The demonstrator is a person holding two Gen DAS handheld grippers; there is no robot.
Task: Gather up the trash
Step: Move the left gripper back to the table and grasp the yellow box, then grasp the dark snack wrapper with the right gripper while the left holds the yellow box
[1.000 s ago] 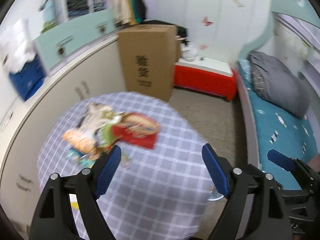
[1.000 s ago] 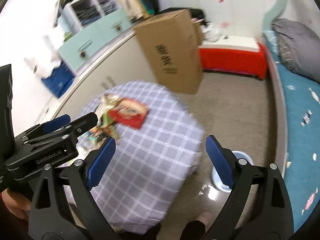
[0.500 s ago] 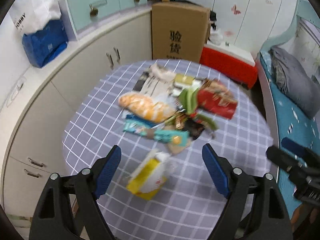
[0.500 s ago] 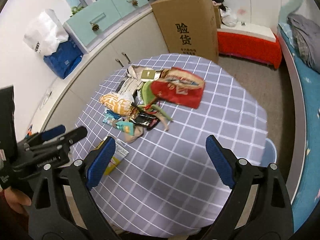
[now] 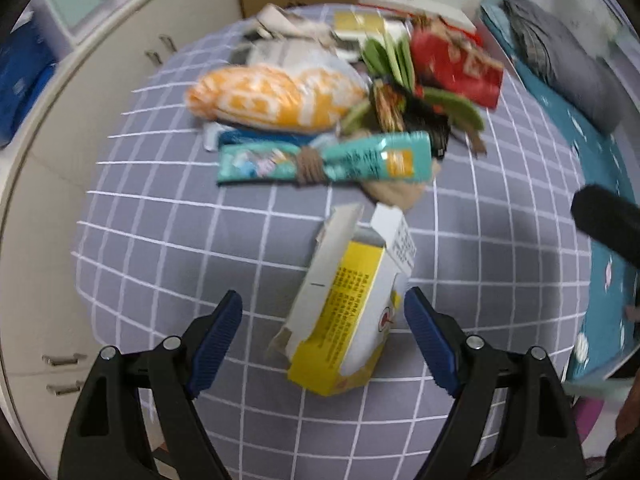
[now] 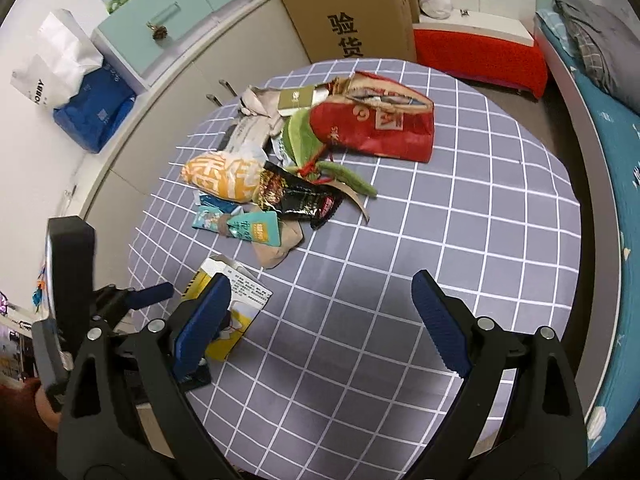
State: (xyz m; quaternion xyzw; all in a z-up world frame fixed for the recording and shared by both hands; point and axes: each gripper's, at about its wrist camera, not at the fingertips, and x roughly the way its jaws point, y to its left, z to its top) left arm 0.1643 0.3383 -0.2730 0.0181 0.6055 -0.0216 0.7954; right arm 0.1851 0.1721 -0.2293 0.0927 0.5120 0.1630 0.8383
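Note:
A yellow and white carton (image 5: 348, 312) lies on its side on the round checked table (image 5: 160, 240). My left gripper (image 5: 323, 340) points steeply down over the carton, open, with its blue pads either side and not pressing on it. Beyond it lies a trash pile: a teal wrapper (image 5: 324, 160), an orange and white bag (image 5: 276, 96), a red bag (image 5: 452, 64) and green wrappers (image 5: 392, 56). My right gripper (image 6: 320, 320) hangs open over bare cloth, empty. In the right wrist view the carton (image 6: 240, 292) sits at the left, beside a blue finger (image 6: 150, 295) of the left gripper.
A tall cardboard box (image 6: 348, 12) stands behind the table. Cream cabinets (image 6: 168, 120) curve along the left, with a blue bag (image 6: 92, 116) on top. A red-covered bench (image 6: 480, 56) and a bed with a teal sheet (image 6: 612, 168) are on the right.
Both grippers have come down and tilted from looking across the room to looking down on the table. The left one now hangs over the yellow carton. Both stayed open.

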